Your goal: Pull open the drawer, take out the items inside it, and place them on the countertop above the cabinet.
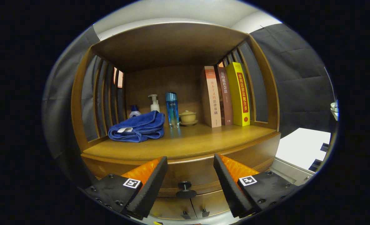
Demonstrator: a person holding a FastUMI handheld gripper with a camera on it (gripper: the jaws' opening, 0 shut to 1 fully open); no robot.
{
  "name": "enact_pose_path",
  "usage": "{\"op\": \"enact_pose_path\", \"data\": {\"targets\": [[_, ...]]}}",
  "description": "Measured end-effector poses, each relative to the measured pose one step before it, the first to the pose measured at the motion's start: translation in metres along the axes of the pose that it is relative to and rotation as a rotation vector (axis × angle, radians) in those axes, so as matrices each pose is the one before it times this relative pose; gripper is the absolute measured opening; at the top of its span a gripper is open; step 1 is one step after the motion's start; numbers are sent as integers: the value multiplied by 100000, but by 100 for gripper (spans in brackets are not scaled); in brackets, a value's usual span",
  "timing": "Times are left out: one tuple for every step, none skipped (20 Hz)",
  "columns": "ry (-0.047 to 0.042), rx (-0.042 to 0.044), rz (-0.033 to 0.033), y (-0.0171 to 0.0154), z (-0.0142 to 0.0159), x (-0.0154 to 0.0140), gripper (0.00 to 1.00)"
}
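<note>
A wooden cabinet stands in front of me with a countertop (185, 142) under an open shelf hood. Its drawer front (188, 175) is closed, and a small dark round knob (185, 189) sticks out of it. My gripper (189, 165) is open, its two fingers spread to either side of the knob and a little short of it, touching nothing. The inside of the drawer is hidden.
On the countertop lie a folded blue towel (138, 128), a small blue-capped bottle (135, 111), a white pump bottle (154, 103), a tall blue bottle (172, 109), a small lidded cup (188, 117) and three upright books (225, 95). Lower cabinet doors with small handles (194, 214) sit beneath. A white surface (303, 147) lies to the right.
</note>
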State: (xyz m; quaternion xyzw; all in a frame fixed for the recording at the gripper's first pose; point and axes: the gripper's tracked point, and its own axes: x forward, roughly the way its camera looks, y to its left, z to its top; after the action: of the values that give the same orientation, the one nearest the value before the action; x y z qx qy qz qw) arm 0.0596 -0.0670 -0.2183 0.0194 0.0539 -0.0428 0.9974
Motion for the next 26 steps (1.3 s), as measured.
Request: {"op": "enact_pose_path", "data": {"targets": [[1217, -1395, 370, 24, -838, 80, 98], [1475, -1153, 297, 28, -885, 116, 98], [1290, -911, 79, 85, -782, 135, 98], [1093, -578, -24, -8, -683, 117, 98], [1089, -373, -173, 70, -620, 133, 98], [1310, -150, 459, 145, -641, 132, 98], [-71, 199, 619, 259, -260, -82, 98], [922, -687, -213, -27, -429, 42, 98], [1411, -1047, 13, -13, -649, -228, 98], [503, -442, 588, 206, -366, -117, 98], [319, -48, 1227, 447, -199, -127, 98], [1035, -189, 612, 202, -506, 123, 98], [1335, -305, 444, 103, -428, -114, 93], [1214, -371, -14, 120, -405, 17, 89], [395, -63, 424, 133, -251, -27, 85], [376, 59, 262, 109, -195, 85, 80], [604, -358, -585, -112, -253, 110, 76], [800, -313, -923, -316, -216, -57, 72], [872, 240, -314, -210, -350, -106, 66], [323, 1784, 481, 76, -115, -54, 61], [907, 1758, 490, -17, -53, 144, 56], [651, 1070, 74, -55, -60, -3, 55], [127, -275, -110, 34, -50, -5, 52], [-20, -1588, -355, -40, -15, -101, 51], [-522, -1532, -431, -27, 76, -144, 49], [-203, -660, -391, 0, -4, -156, 48]]}}
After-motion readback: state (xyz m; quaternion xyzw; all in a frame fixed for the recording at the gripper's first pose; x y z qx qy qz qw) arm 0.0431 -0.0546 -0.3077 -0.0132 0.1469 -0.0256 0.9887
